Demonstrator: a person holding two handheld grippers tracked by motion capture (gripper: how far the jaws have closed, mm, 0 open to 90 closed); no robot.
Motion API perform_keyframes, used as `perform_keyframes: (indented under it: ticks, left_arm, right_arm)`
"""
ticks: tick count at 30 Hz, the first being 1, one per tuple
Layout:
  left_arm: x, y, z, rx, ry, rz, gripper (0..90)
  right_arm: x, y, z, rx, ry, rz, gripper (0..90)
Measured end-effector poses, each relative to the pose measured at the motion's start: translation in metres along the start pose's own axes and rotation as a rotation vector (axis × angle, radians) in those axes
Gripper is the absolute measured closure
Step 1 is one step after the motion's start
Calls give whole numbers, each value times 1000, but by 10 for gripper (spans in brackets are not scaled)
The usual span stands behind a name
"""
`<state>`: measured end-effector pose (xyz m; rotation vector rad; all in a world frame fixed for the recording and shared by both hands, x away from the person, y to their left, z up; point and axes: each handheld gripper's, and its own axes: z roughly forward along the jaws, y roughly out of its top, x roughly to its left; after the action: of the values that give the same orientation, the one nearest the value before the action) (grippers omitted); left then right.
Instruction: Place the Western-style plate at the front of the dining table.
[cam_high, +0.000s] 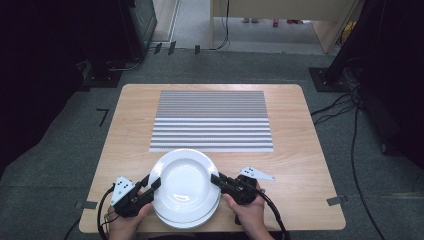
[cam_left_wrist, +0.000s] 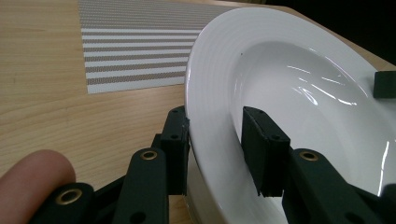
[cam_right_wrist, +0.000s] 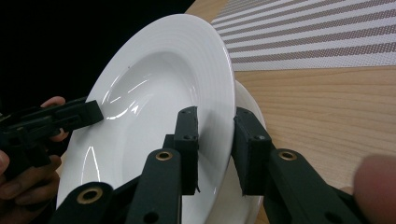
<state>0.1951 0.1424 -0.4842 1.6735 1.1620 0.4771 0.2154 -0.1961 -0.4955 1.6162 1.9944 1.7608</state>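
Plate (cam_high: 184, 181) — white, glossy, round, ridged rim — stacked.

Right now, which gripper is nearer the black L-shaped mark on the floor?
Left. The left gripper holds the plate on the side toward the mark; the right gripper holds its opposite rim.

No writing, label, brand name, number or sign can be read in any of the three views. The white plate (cam_high: 184, 185) between the tongs carries only plain raised rings on its rim, with no maker's mark visible. The striped placemat (cam_high: 212, 120) beyond the tongs shows bands of grey and white, no lettering. The grey plates on top of the tongs bear small dark dots, too small to read as characters.
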Motion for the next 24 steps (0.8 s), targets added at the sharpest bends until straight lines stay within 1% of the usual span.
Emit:
perform_keyframes:
  ticks: [1,4,5,11,14,15,20,24]
  left_arm:
    - [0,0,0,-3,-2,-4,636]
    - [0,1,-1,-9,-3,-11,639]
    - [0,1,-2,-15,-5,-19,641]
    - [-3,4,-4,-40,-1,-27,654]
    - [-3,7,-3,-46,0,-33,660]
    - [-3,9,-2,-50,-6,-37,664]
    - [-4,14,-2,-68,-10,-38,673]
    - [-5,18,1,-81,-3,-49,682]
  right_arm:
    - [0,1,-1,-2,7,15,754]
    - [1,2,-2,-13,14,24,763]
    - [1,3,-4,-21,25,38,774]
    - [2,5,-5,-29,29,56,780]
    - [2,7,-5,-37,25,57,783]
    - [2,9,-6,-39,24,59,787]
    - [2,14,-9,-48,28,55,796]
    - [4,19,-11,-54,31,26,798]
